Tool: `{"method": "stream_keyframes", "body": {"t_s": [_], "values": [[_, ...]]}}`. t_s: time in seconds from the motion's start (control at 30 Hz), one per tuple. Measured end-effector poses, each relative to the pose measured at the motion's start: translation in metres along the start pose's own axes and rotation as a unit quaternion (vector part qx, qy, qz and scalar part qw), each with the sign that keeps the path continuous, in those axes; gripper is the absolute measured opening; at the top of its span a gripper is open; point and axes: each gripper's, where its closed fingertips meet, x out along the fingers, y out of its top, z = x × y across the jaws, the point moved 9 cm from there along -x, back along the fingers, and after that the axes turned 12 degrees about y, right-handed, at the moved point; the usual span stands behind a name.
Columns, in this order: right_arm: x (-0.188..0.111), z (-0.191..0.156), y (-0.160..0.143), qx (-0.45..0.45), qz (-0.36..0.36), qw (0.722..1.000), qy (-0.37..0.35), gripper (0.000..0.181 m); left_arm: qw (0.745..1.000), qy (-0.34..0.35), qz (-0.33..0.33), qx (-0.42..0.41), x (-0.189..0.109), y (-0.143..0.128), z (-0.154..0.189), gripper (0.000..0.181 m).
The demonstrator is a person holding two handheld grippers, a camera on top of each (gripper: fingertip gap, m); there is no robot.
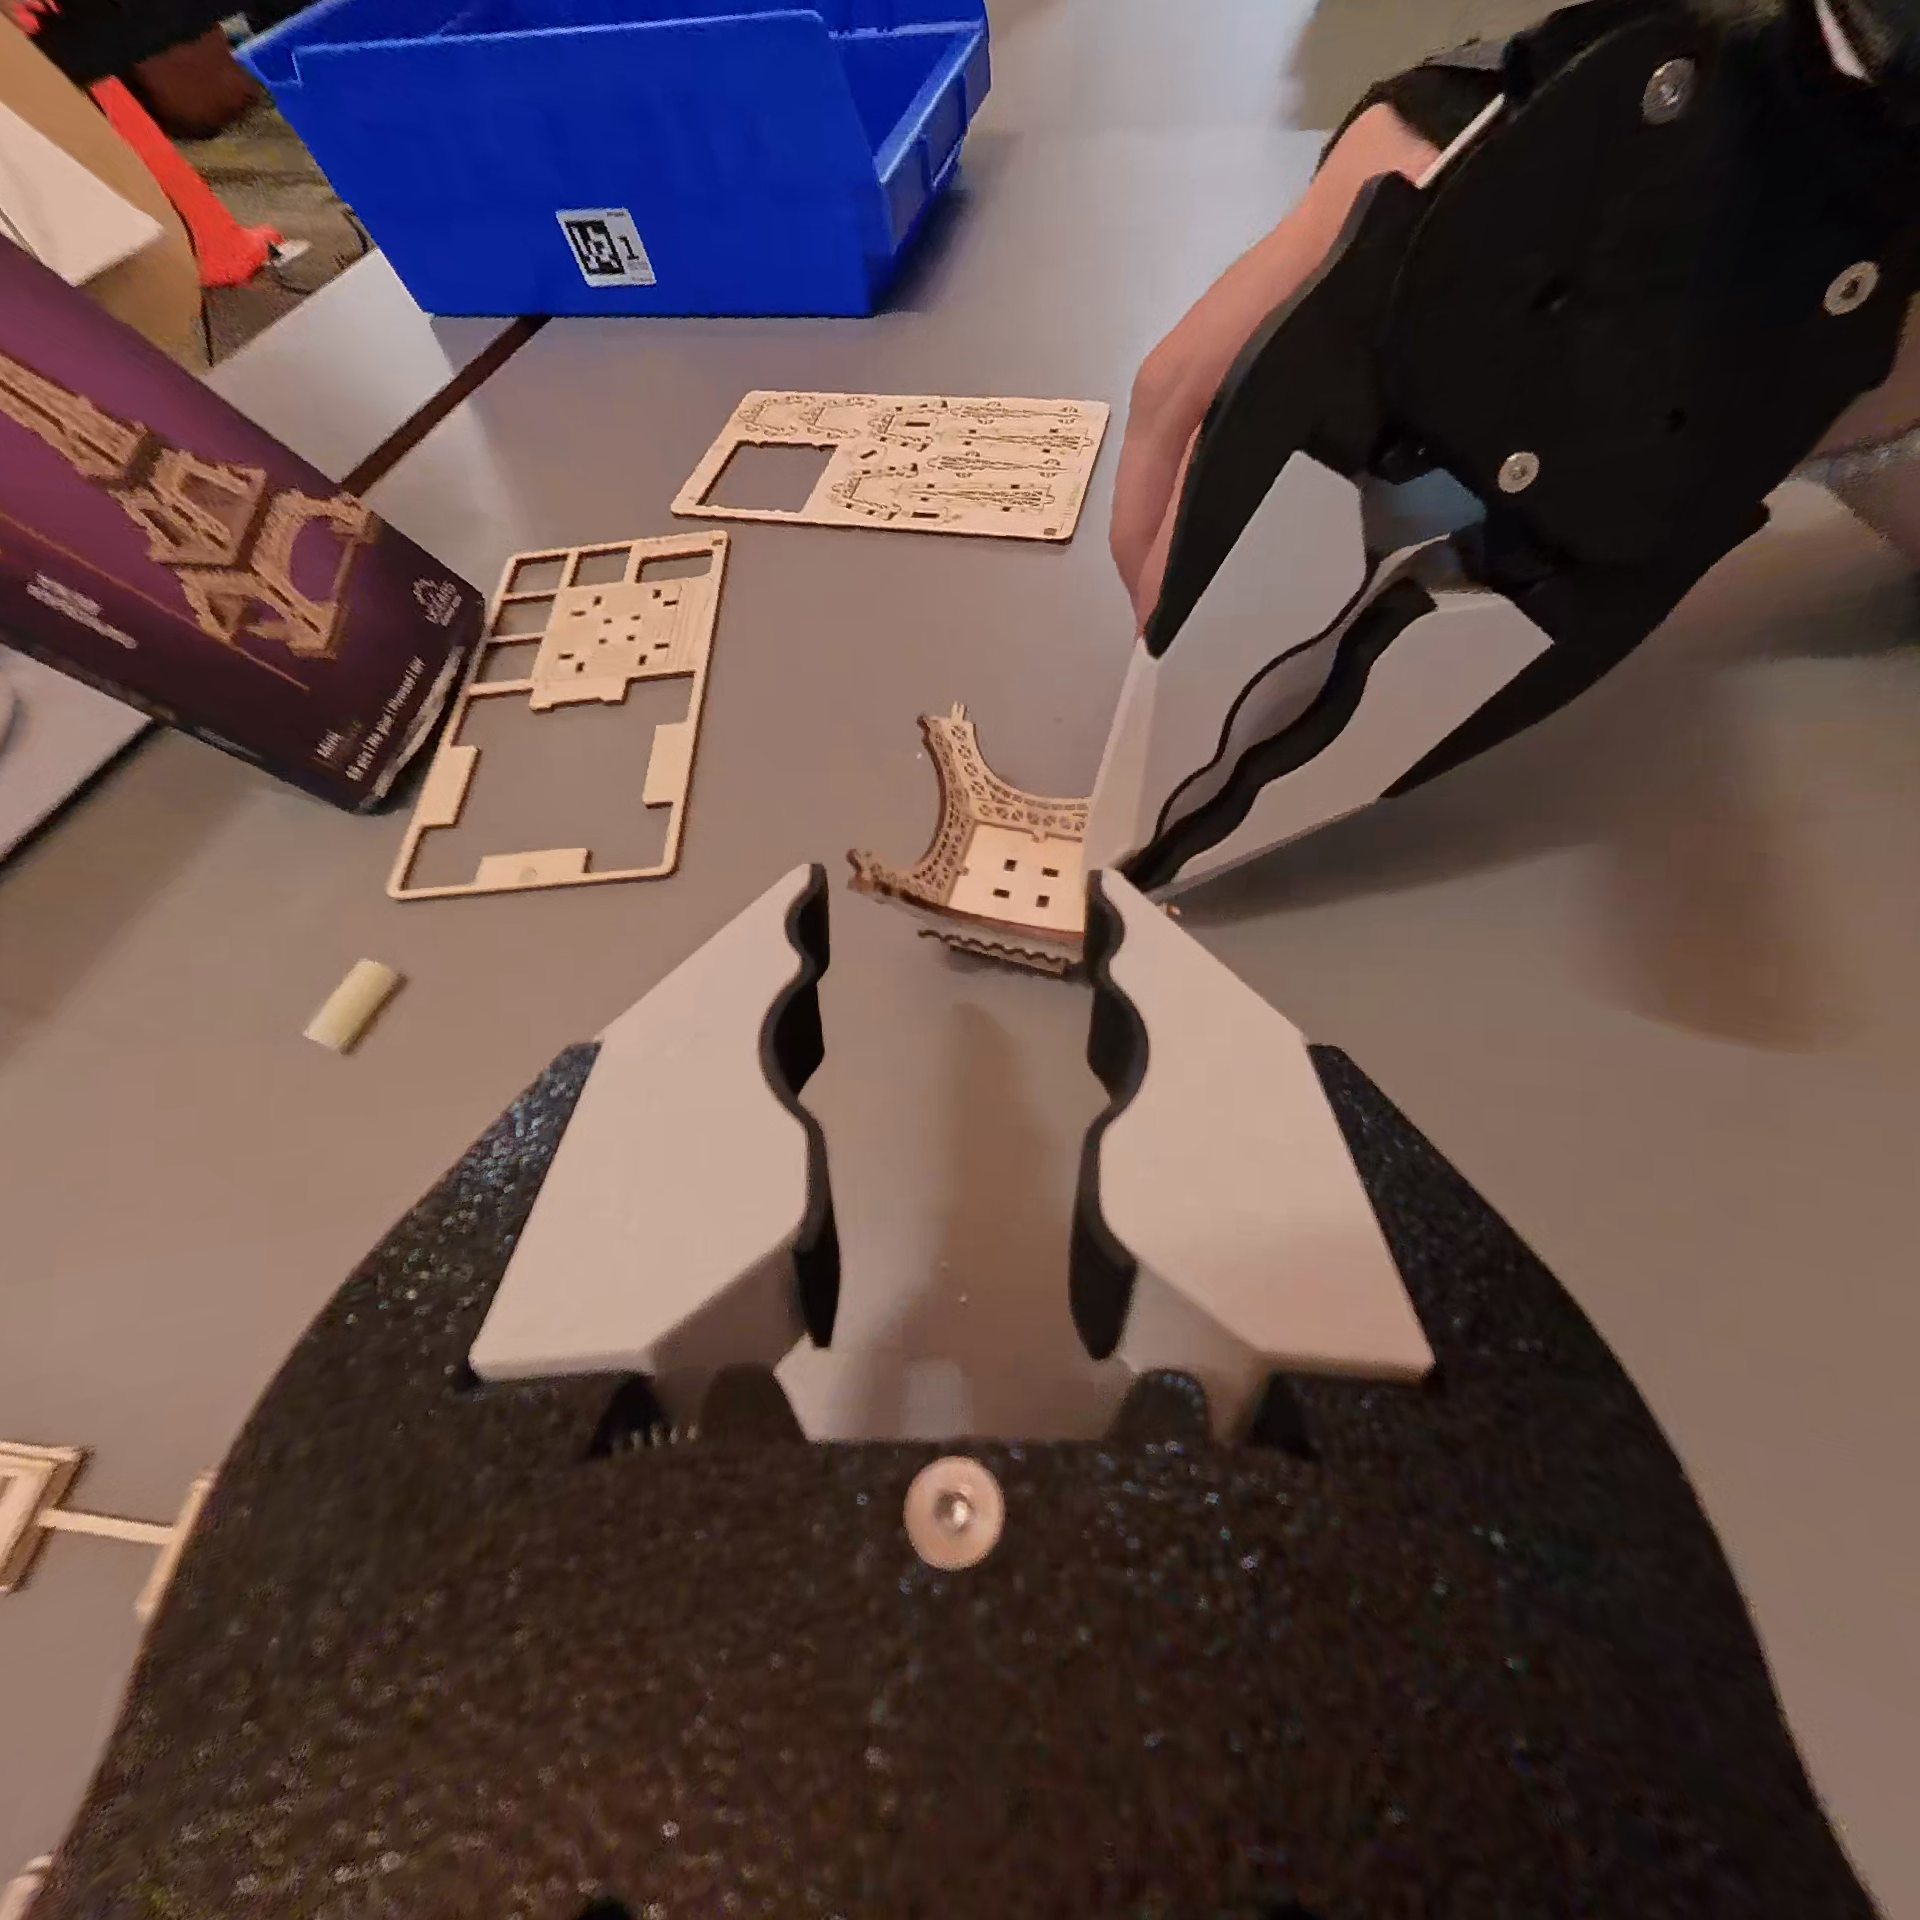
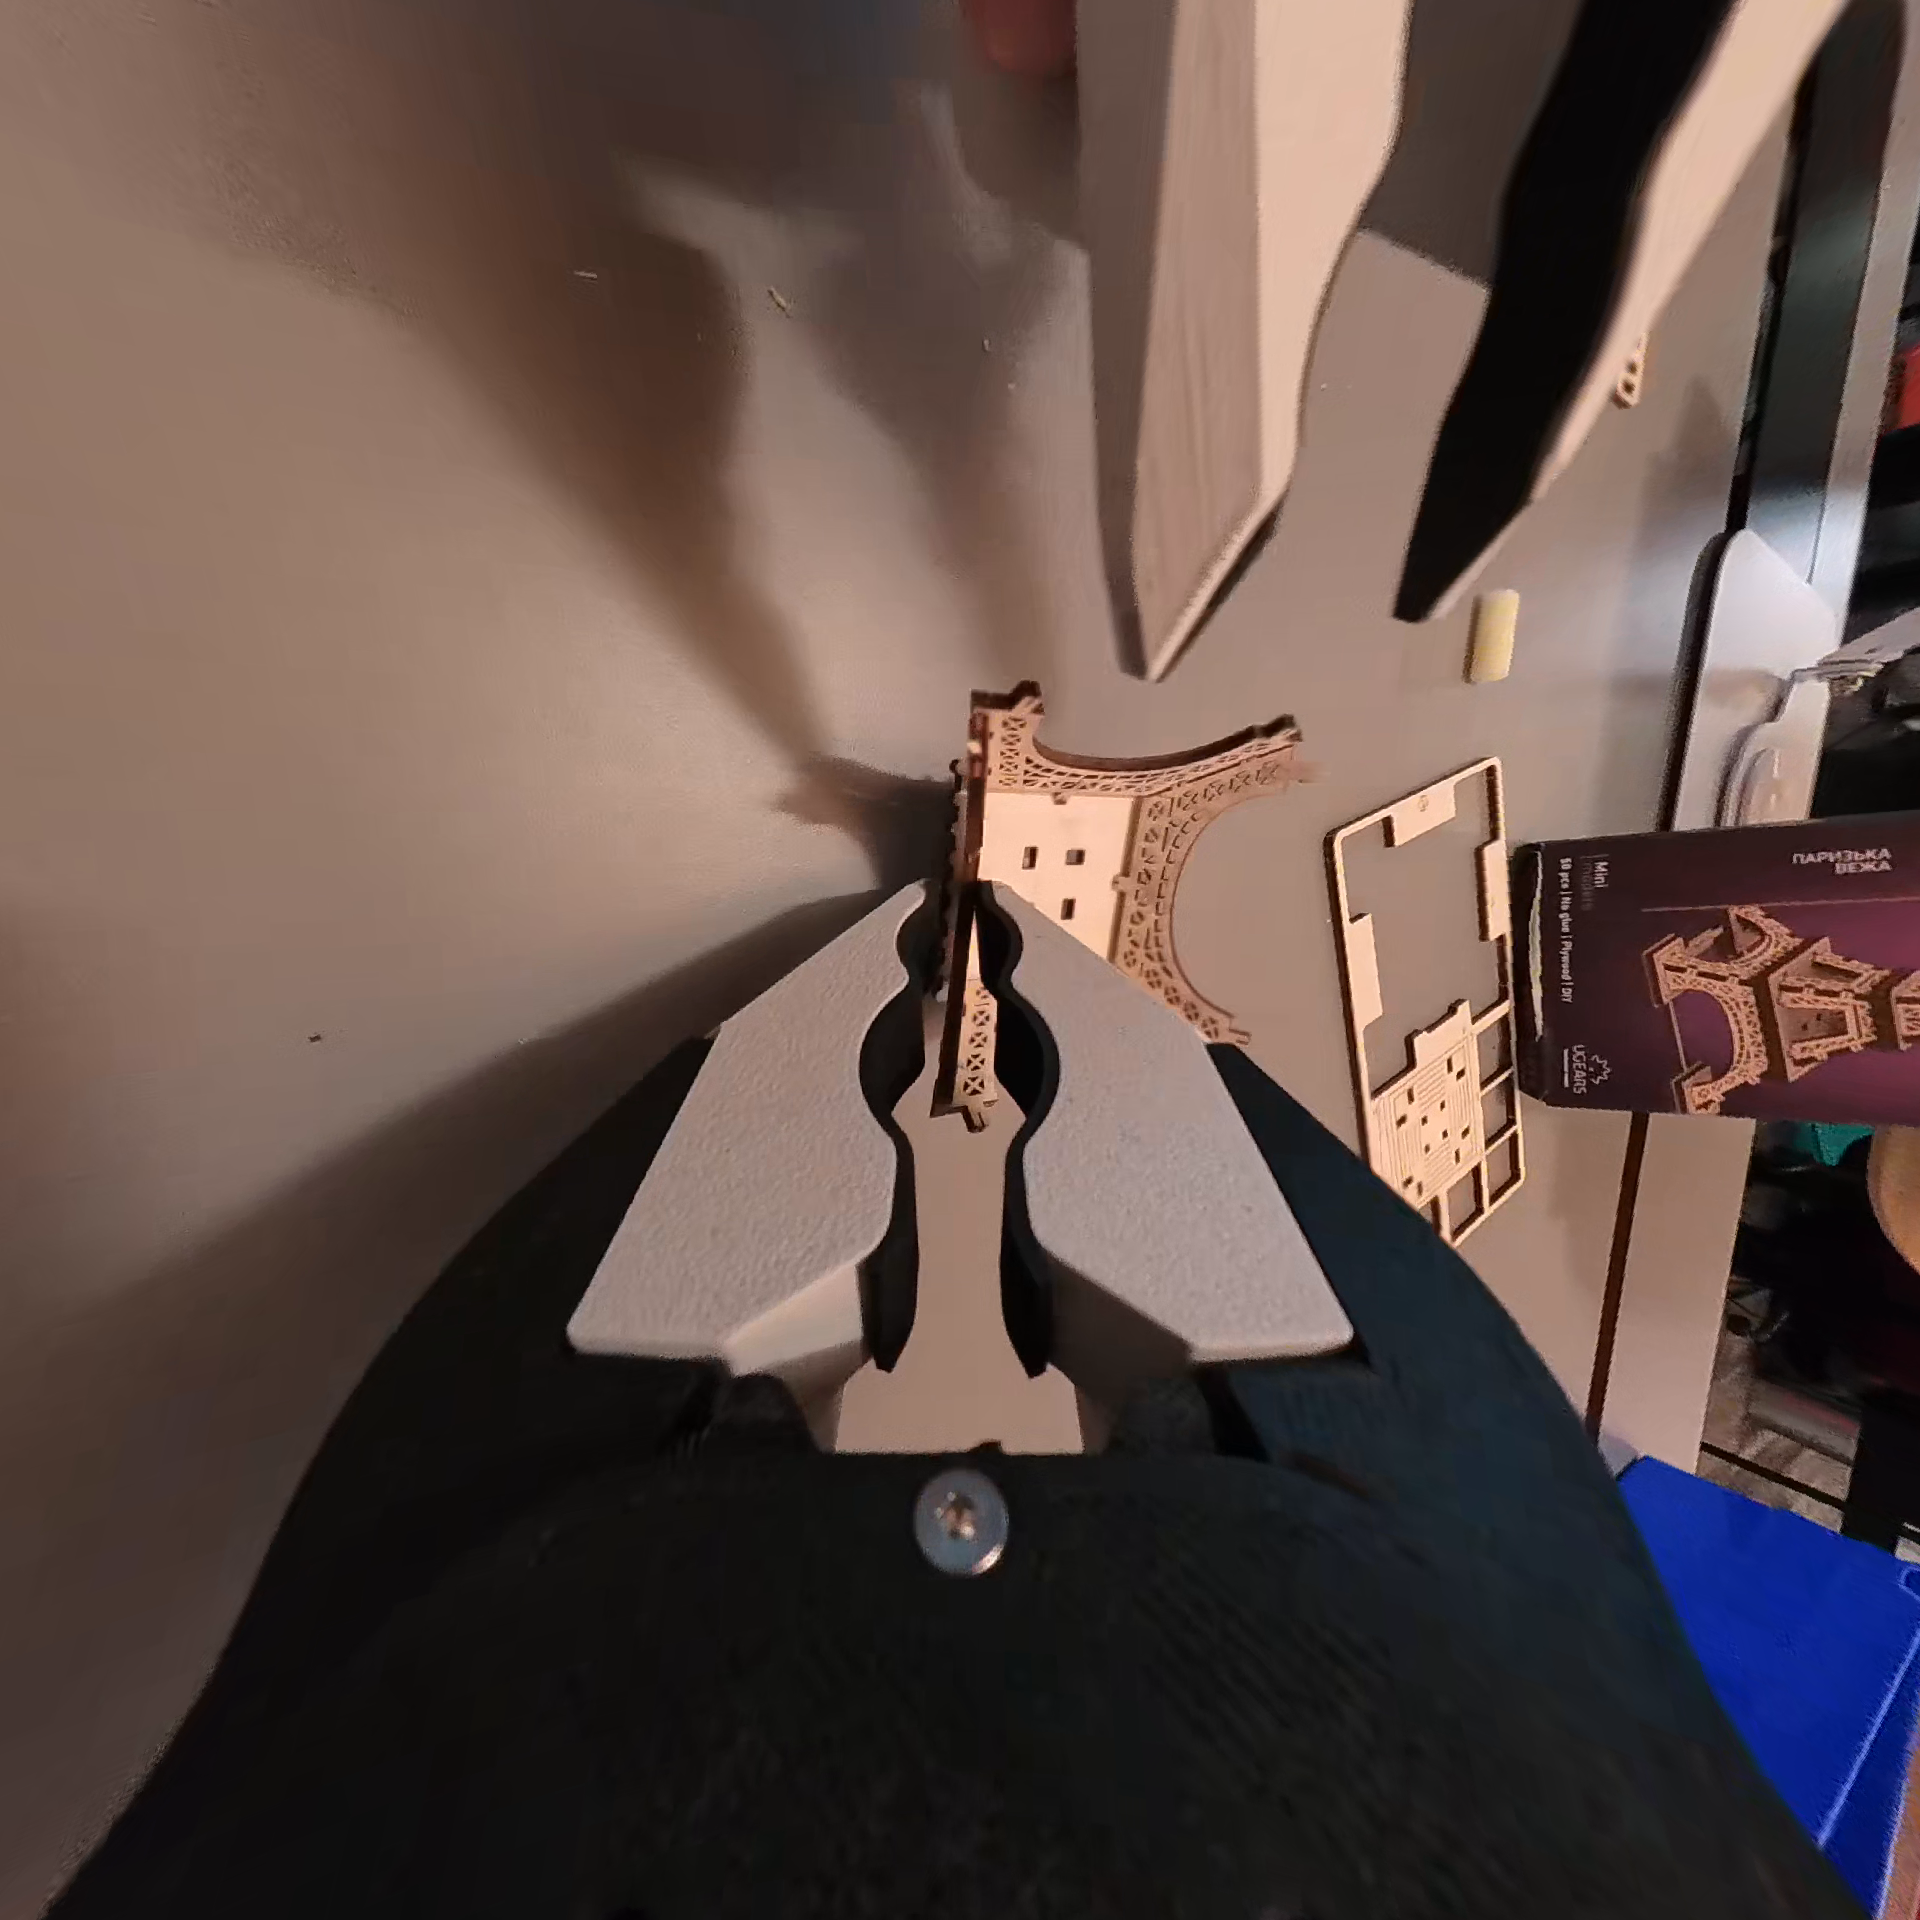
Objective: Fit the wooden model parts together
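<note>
A wooden model piece (image 1: 987, 847), a flat panel with square holes and lattice arch legs, sits on the grey table (image 1: 1455, 1039). My left gripper (image 1: 961, 894) is open and empty. Its tips are just short of the piece, and the right fingertip (image 1: 1103, 904) is at the panel's corner. My right gripper (image 2: 956, 904) is shut on a thin lattice part (image 2: 971, 1013), held on edge against the panel's (image 2: 1049, 847) side. The right gripper (image 1: 1132, 868) also shows in the left wrist view, coming down from the upper right. The left gripper (image 2: 1283, 639) shows blurred at the top of the right wrist view.
Two punched wooden sheets (image 1: 582, 707) (image 1: 894, 468) lie behind the piece. A purple box (image 1: 208, 582) lies at the left and a blue bin (image 1: 623, 156) stands at the back. A small pale stick (image 1: 353, 1003) lies at the left. A person's hand (image 1: 1164, 436) holds the right gripper. Across from one pair of fingers to the other is roughly 7 centimeters.
</note>
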Motion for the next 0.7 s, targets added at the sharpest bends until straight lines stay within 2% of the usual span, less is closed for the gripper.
{"method": "stream_keyframes", "body": {"t_s": [0.2, 0.37, 0.5, 0.57, 0.7], "values": [[0.002, 0.003, 0.004, -0.004, -0.008, 1.0, 0.018, 0.004, 0.999, -0.004, -0.037, 0.022, 0.011, 0.016, -0.014, 0.04], [0.005, 0.006, 0.005, 0.0, -0.009, 0.999, 0.031, 0.003, 0.997, -0.025, -0.073, 0.011, 0.028, 0.014, -0.023, 0.037], [0.005, 0.007, 0.004, -0.001, -0.009, 1.0, 0.03, 0.003, 0.997, -0.031, -0.075, 0.001, 0.032, 0.011, -0.025, 0.037], [0.002, 0.008, 0.003, 0.005, 0.004, 1.0, 0.025, 0.003, 0.998, -0.017, -0.065, -0.003, 0.029, 0.01, -0.028, 0.039], [-0.015, 0.01, -0.008, 0.056, 0.083, 0.995, 0.001, 0.003, 0.998, -0.012, -0.065, -0.017, 0.016, 0.0, -0.034, 0.039]]}}
